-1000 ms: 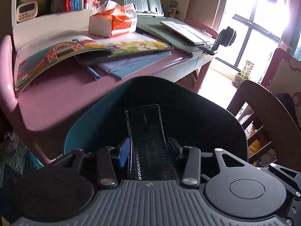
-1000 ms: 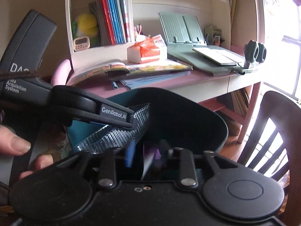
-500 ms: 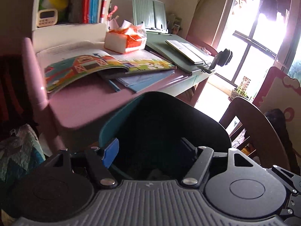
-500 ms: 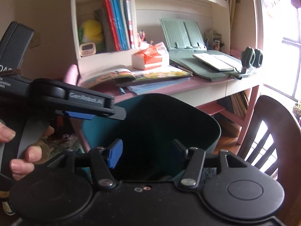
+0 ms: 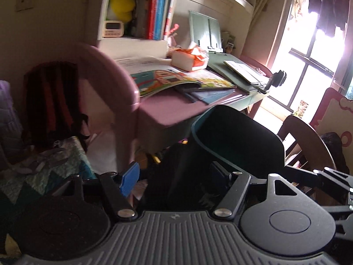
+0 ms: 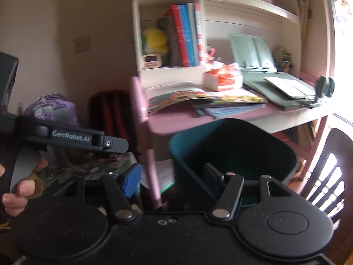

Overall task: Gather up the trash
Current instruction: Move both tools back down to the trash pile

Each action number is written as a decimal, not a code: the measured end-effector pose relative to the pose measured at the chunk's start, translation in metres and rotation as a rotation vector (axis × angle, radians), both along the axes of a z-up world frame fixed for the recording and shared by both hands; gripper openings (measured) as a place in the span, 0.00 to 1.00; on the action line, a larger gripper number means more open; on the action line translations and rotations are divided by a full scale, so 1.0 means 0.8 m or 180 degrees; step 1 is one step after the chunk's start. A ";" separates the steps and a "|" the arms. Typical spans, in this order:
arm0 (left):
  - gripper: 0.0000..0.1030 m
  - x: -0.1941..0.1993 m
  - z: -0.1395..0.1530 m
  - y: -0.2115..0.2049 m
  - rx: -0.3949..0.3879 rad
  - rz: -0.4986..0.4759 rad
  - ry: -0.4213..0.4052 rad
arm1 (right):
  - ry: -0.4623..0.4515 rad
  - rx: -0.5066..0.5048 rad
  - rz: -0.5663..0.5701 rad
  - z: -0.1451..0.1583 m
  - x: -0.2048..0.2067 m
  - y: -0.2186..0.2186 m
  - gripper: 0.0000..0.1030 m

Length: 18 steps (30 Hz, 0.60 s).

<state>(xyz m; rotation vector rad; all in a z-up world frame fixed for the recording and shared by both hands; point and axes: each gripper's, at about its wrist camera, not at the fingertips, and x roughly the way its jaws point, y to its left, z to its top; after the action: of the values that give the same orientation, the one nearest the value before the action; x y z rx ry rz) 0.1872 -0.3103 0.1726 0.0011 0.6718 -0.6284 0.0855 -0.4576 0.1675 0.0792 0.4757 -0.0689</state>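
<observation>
A teal trash bin (image 5: 238, 141) with a dark inside stands on the floor before the pink desk; it also shows in the right wrist view (image 6: 233, 150). My left gripper (image 5: 176, 176) is open and empty, low beside the bin's left wall. My right gripper (image 6: 174, 176) is open and empty, with its right finger over the bin's near rim. The left gripper's body (image 6: 66, 137) shows at the left of the right wrist view, held by a hand. The bin's contents are hidden in shadow.
A pink desk (image 6: 185, 119) carries open picture books (image 6: 198, 97), an orange tissue pack (image 6: 220, 77) and a green book stand (image 6: 251, 50). A wooden chair (image 6: 326, 167) stands at the right. Backpacks (image 6: 108, 110) and a quilt (image 5: 44, 167) lie at the left.
Both grippers opened; the black ridged tray held by the left one a second ago and the right one's small piece are gone from view. Both cameras swung left and back from the bin.
</observation>
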 end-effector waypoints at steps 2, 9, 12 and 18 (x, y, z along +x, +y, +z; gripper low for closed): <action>0.68 -0.007 -0.002 0.027 0.0028 0.0083 -0.0015 | 0.0000 0.0006 0.0112 0.000 0.003 0.021 0.61; 0.78 -0.021 -0.024 0.126 0.0150 0.0428 -0.0031 | 0.0077 0.0088 0.0501 -0.017 0.019 0.093 0.64; 0.79 -0.024 -0.042 0.169 0.0230 0.0591 0.0021 | 0.0166 0.0132 0.0673 -0.036 0.031 0.125 0.65; 0.84 -0.025 -0.098 0.253 0.0362 0.0917 0.0197 | 0.0447 0.0166 0.1078 -0.104 0.062 0.196 0.66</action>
<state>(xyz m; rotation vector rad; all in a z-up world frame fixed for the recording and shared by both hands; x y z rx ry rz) 0.1674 -0.1080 0.0939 -0.0095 0.7506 -0.3137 0.1354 -0.3007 0.0839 0.0441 0.6255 0.2718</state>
